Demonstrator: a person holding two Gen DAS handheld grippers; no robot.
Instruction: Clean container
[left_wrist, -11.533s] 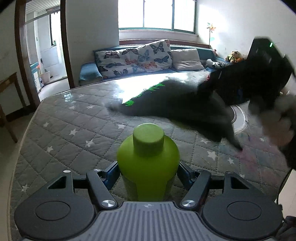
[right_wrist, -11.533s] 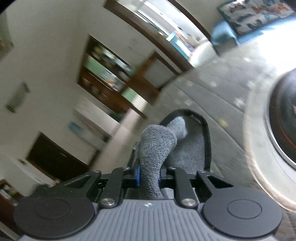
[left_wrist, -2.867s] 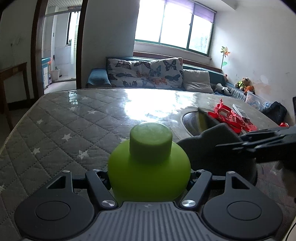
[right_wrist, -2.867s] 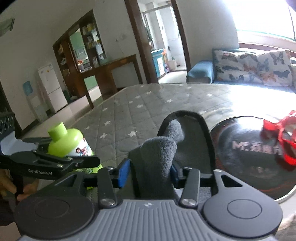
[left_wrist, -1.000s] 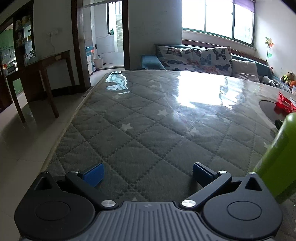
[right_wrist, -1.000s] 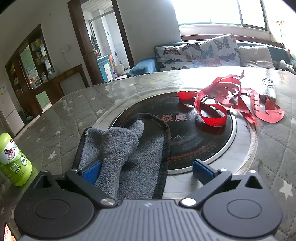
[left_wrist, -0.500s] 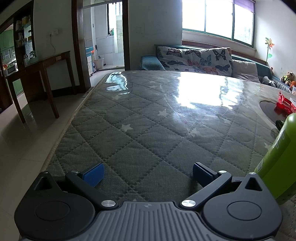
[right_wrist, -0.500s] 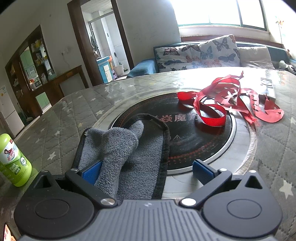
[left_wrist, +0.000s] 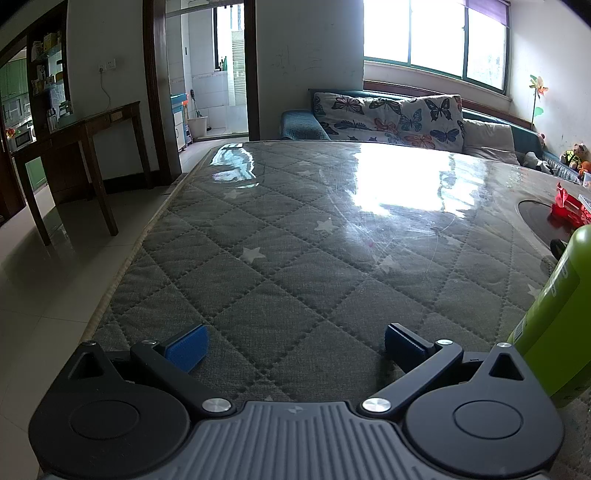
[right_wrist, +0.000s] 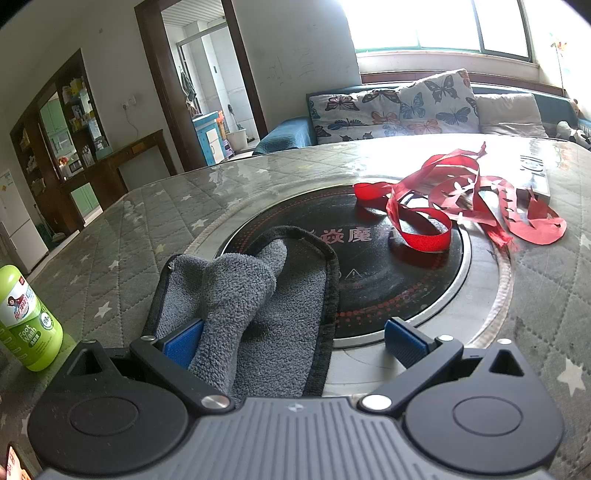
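Left gripper (left_wrist: 293, 341) spread wide and empty above the quilted, star-patterned counter (left_wrist: 295, 266), with the green bottle (left_wrist: 554, 317) standing upright just beside its right finger. Right gripper (right_wrist: 293, 341) likewise wide, holding nothing; the grey cloth (right_wrist: 251, 306) lies between its fingers, touching the left pad (right_wrist: 183, 343) and overlapping the black round cooktop (right_wrist: 369, 258), which carries a red ribbon (right_wrist: 454, 199)

red ribbon (right_wrist: 436, 206) on cooktop (right_wrist: 369, 266) | butterfly cushions (left_wrist: 388, 114) | wooden desk (left_wrist: 77, 147)
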